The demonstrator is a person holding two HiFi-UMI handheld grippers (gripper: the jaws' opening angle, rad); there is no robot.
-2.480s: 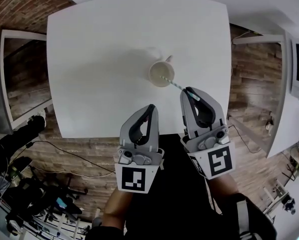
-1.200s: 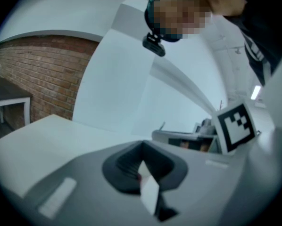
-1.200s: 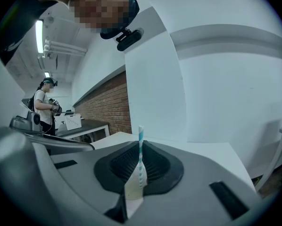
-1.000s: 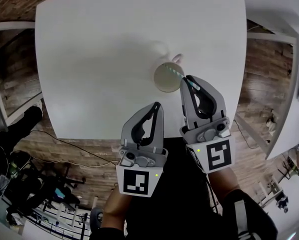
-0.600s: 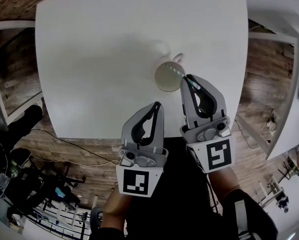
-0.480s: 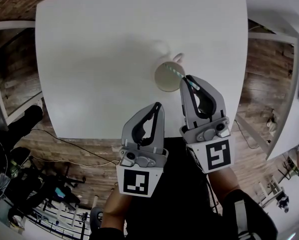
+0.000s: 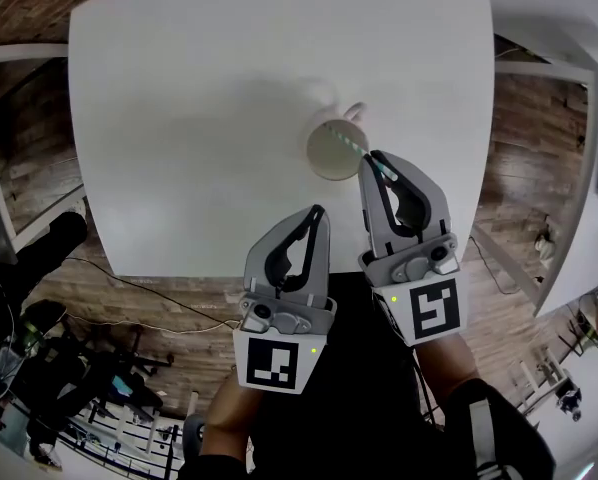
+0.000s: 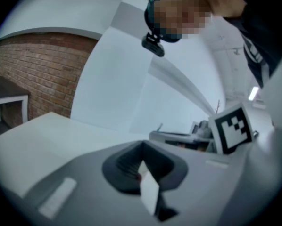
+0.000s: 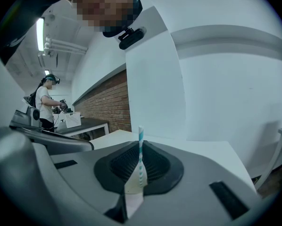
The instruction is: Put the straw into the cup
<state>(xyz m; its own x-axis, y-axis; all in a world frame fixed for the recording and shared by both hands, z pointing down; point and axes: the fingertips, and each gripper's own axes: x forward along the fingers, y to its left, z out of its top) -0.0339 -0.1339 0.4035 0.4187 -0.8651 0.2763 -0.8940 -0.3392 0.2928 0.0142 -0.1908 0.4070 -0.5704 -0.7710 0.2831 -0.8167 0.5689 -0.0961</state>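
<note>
Teal-striped straw [image 7: 351, 144] is nearly home, I'd say: only lowering it and letting go are left. The right gripper [image 7: 380, 160] pinches its near end, jaws closed on it. The far end slants over the cup [image 7: 324, 160] on the white table [image 7: 199, 98]. The left gripper [image 7: 315, 216] is closed and empty.

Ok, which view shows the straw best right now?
Right gripper view: the straw stands clamped between the right tongs. Head view shows it small, slanting across the cup. Left gripper view misses it.
</note>
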